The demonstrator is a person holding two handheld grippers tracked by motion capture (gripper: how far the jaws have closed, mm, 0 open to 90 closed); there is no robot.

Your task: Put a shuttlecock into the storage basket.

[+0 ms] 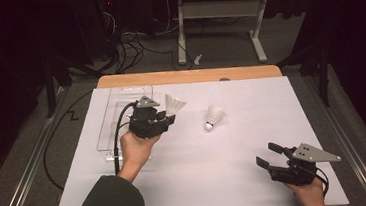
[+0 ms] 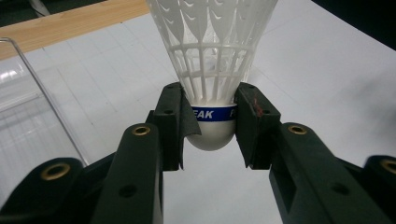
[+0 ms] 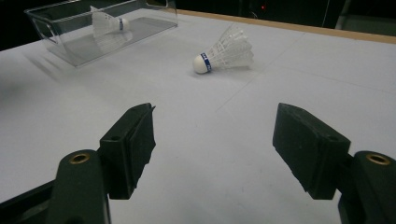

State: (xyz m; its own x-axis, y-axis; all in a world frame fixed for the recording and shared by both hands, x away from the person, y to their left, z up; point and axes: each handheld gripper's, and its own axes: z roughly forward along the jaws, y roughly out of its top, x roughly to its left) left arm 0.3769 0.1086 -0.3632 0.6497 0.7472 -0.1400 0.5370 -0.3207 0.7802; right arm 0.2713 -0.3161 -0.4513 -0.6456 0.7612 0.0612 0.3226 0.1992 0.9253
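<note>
Right now my left gripper [image 1: 168, 116] pinches a shuttlecock [image 2: 212, 70] by its cork, skirt pointing away from the jaws, with the clear tray [image 1: 106, 120] just at its nine o'clock.

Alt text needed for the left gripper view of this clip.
Two black jaws of the left gripper clamp the white cork base of a white plastic shuttlecock with a blue band, its skirt pointing away over the white table sheet. A clear tray edge stands at left.
</note>
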